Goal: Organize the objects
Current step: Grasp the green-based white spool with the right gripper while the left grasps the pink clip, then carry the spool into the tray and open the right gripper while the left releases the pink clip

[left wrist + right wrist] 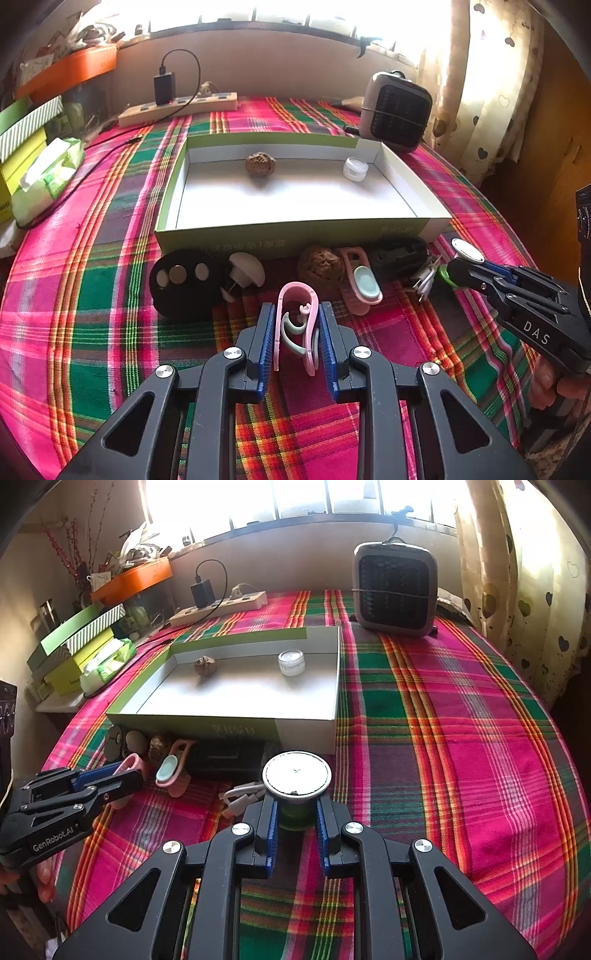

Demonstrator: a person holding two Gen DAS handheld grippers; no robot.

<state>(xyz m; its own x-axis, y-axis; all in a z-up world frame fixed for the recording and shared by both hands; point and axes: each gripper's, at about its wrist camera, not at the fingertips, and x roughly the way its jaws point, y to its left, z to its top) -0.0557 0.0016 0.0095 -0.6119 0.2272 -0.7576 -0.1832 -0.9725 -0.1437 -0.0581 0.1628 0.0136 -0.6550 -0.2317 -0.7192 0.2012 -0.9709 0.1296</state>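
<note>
Here, left claw (pixel 296 325) angled down, pinching pink clip (pixel 297 328), right claw (pixel 296 812) likewise, gripping green jar (pixel 296 814).

1. A shallow green-and-white cardboard box (pixel 173 206) lies on the plaid tablecloth (pixel 92 314).
2. In it, near the far wall, a brown walnut (pixel 260 165) lies left of a small clear plastic jar (pixel 355 169).
3. Along the box's near wall, left to right: a black round holder with coins (pixel 181 282), a white plug (pixel 245 273), a second walnut (pixel 320 267), a pink clip (pixel 360 282), a black block (pixel 399 256).
4. A grey fan heater (pixel 397 110) stands behind the box's far right corner; a white power strip (pixel 177 109) lies far left.
</note>
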